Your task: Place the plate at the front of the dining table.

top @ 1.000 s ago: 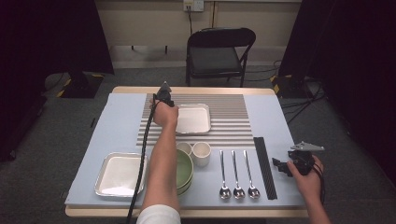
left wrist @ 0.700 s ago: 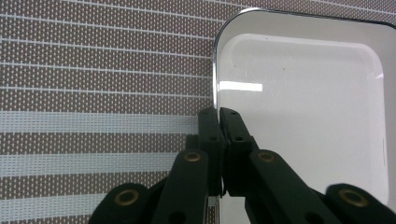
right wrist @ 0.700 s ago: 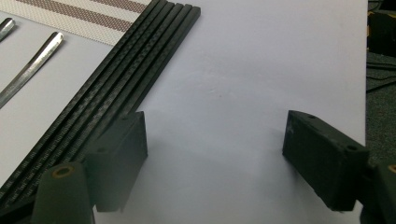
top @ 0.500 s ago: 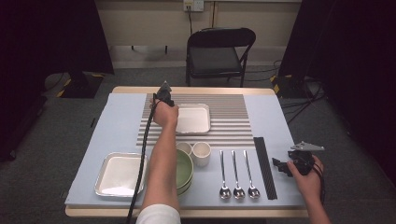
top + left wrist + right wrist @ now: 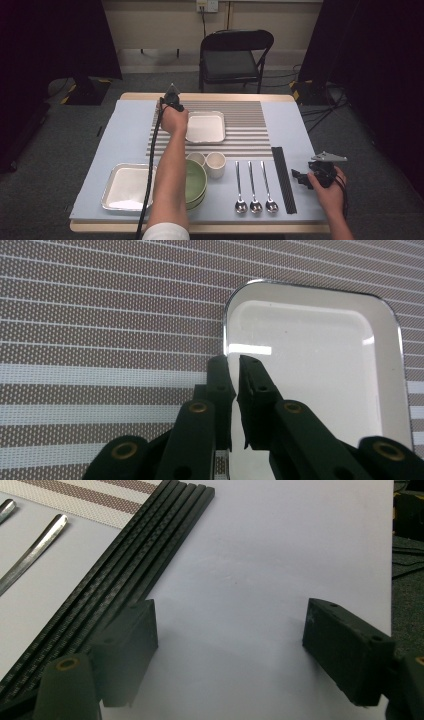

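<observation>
from the high view, we see a bench (image 5: 125,125) covered by a pale blue cloth, with a brown and white striped woven placemat (image 5: 245,130) toward its far side. on that mat lies a shallow white rectangular metal tray with rounded corners (image 5: 206,127). the left gripper (image 5: 172,100) is held at the tray's left edge, the person's forearm reaching up from the bottom of the picture. nearer the person sit a second silver rectangular tray (image 5: 127,186), a stack of green bowls (image 5: 199,180) and two small cream cups (image 5: 215,164). three steel spoons (image 5: 252,187) lie side by side, with black chopsticks (image 5: 283,177) just to their right. the right gripper (image 5: 316,176) rests in the person's hand at the bench's right edge, beside the chopsticks.

in the left gripper view, we look along two black jaws that stand almost together, with a thin gap between them. they have just been opening a little. the tray's (image 5: 320,365) raised left rim runs into that gap, one jaw over the placemat (image 5: 110,315) and the other over the tray's inside. we cannot tell whether the pads press on the rim.

in the right gripper view, the jaws stand wide apart with bare blue cloth between them and hold nothing. the chopsticks (image 5: 125,570) run diagonally by the left jaw, and two spoon handles (image 5: 35,552) show at the far left.
</observation>
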{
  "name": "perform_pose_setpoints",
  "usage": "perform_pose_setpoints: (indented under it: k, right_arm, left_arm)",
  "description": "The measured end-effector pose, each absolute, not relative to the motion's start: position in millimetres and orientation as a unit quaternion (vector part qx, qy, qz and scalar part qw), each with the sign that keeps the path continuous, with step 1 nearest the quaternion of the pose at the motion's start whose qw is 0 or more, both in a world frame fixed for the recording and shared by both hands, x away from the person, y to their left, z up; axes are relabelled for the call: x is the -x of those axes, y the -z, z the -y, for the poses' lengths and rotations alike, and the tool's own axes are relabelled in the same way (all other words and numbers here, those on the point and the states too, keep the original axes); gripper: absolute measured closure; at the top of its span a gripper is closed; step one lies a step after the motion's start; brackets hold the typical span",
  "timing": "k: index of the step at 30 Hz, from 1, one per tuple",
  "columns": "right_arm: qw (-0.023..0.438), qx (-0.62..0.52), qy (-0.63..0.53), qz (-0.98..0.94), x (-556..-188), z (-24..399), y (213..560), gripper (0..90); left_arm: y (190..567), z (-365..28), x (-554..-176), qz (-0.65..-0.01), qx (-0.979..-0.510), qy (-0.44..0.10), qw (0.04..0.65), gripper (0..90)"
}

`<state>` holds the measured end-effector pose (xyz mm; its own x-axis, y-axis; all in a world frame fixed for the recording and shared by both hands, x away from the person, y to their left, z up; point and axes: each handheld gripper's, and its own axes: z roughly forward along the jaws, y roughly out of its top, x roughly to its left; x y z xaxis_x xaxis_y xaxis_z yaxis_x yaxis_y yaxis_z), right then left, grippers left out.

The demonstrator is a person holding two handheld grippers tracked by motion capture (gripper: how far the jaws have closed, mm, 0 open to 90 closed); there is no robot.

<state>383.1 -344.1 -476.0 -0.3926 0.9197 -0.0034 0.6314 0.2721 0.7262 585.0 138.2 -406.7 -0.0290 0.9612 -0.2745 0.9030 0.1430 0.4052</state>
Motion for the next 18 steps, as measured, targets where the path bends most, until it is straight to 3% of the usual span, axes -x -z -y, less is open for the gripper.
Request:
perform_pose_setpoints:
  k: [18]
  right_arm:
    - [0.219,-0.506,-0.329,-0.767,-383.0,344.1,476.0,21.0]
  left_arm:
    - [391.1,-146.5,-575.3,-0.709,-0.644,-0.069,0.279,75.5]
